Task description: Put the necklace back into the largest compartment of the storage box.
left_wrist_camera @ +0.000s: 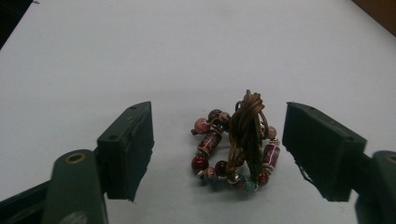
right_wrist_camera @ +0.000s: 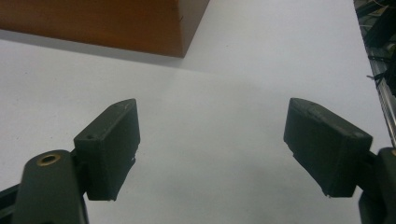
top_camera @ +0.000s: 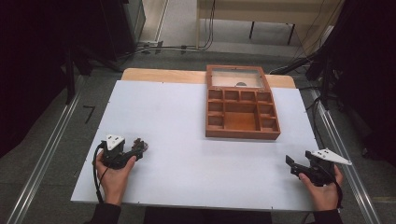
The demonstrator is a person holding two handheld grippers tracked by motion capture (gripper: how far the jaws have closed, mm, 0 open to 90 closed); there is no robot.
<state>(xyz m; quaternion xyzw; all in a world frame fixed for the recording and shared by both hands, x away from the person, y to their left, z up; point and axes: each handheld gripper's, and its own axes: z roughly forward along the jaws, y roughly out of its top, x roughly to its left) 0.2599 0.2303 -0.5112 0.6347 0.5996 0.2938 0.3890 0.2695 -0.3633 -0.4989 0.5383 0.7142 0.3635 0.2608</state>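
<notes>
A beaded bracelet (left_wrist_camera: 233, 149) with red and brown beads and a knotted brown cord lies on the white table, between the jaws of my left gripper (left_wrist_camera: 219, 154). The jaws stand on either side of it without touching it, so the gripper is open. In the high view the left gripper (top_camera: 138, 148) is near the table's front left and the bracelet (top_camera: 141, 145) lies at its tips. My right gripper (top_camera: 290, 164) rests at the front right, open, with nothing between its jaws (right_wrist_camera: 210, 149). A wooden compartment box (top_camera: 241, 108) with its glass lid raised stands at the back right.
The white table sheet (top_camera: 187, 140) stretches between the two hands. The wooden box's corner (right_wrist_camera: 116, 23) lies ahead of the right gripper. Metal rails run along the floor on both sides (top_camera: 42, 154). The table's right edge (right_wrist_camera: 369, 70) is close to the right gripper.
</notes>
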